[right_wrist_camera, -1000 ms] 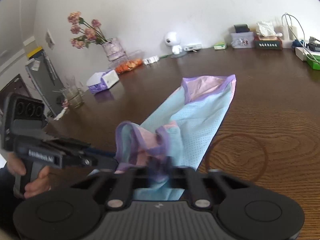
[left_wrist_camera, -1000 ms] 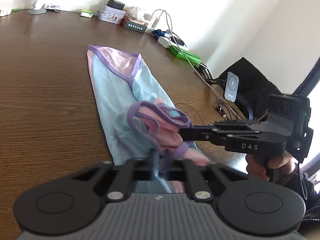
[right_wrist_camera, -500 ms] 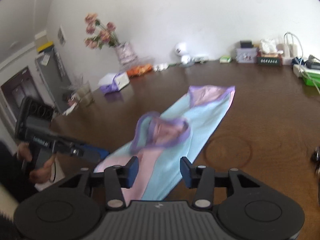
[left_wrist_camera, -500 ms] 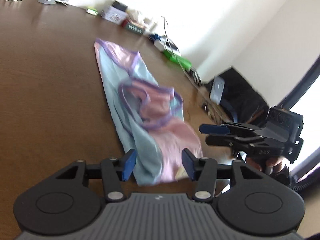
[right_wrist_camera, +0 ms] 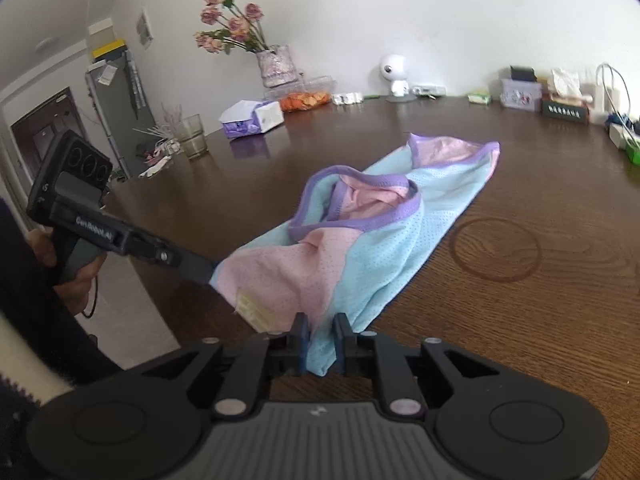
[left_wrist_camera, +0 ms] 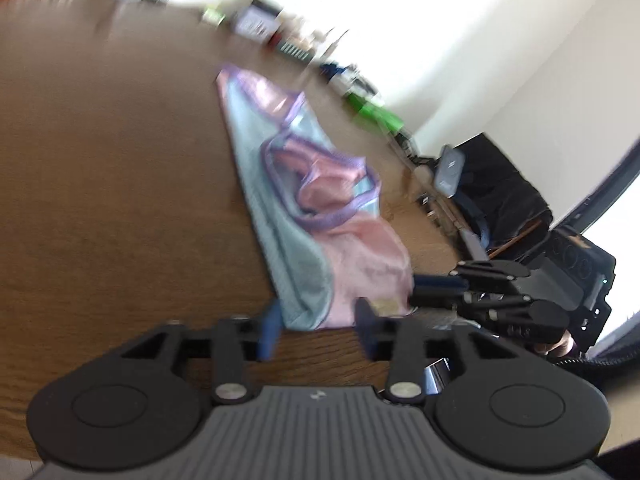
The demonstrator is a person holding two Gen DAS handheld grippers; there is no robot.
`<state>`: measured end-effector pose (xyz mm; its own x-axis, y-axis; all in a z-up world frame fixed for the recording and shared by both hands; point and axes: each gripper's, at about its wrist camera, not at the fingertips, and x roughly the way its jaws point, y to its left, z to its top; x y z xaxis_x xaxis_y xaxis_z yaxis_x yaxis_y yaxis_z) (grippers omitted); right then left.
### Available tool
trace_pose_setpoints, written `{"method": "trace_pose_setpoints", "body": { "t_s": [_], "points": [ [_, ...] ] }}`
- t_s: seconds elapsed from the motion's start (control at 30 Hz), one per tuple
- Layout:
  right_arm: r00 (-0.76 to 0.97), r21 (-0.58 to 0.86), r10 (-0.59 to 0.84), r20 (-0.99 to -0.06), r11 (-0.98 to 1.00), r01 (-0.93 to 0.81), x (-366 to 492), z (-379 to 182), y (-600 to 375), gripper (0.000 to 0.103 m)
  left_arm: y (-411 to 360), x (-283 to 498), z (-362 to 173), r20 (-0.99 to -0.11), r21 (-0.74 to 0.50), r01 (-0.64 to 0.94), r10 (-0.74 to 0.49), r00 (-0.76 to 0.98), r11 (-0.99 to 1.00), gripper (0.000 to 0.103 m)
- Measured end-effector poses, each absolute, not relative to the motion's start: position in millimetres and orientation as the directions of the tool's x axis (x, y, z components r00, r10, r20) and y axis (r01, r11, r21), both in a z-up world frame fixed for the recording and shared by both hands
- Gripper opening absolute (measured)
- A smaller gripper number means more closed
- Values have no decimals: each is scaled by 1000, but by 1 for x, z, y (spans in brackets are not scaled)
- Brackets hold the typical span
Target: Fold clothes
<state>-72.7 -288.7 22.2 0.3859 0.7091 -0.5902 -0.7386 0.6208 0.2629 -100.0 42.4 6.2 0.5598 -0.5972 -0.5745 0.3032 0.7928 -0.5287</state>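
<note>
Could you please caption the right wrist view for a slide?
Right gripper closing around the near edge of a pink-and-blue top on a wooden table.

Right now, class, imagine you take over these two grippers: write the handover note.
Left gripper: jaws opening, nothing gripped; the garment's near edge lies just ahead of it.
Right gripper: jaws closing around the near blue hem, apparently not yet clamped.
Garment: a long narrow strip on the table, with its purple-trimmed opening bunched on top midway.
Done: narrowed lengthwise.
Left: probably grip the near end, fold it toward the far end and flatten the bunch.
</note>
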Motion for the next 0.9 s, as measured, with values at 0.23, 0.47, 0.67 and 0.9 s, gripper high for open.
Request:
{"method": "trace_pose_setpoints", "body": {
  "t_s": [0.23, 0.47, 0.67, 0.9],
  "points": [
    [424, 194, 698, -577, 621, -759, -84, 16, -291, 27, 26, -99, 4, -614, -406, 380, -556, 561, 831, 38],
    [459, 85, 669, -584, 613, -786, -98, 16, -287, 5, 27, -110, -5, -613, -402, 424, -583, 534, 812, 3],
    [437, 69, 664, -607, 591, -804, -110, 22, -292, 5, 25, -123, 0, -630, -345, 439, -552, 547, 829, 8],
    [466, 68, 688, -556, 597, -800, -116, 15, -297, 22, 13, -135, 2, -599, -226, 470, -502, 624, 853, 35]
  ]
}}
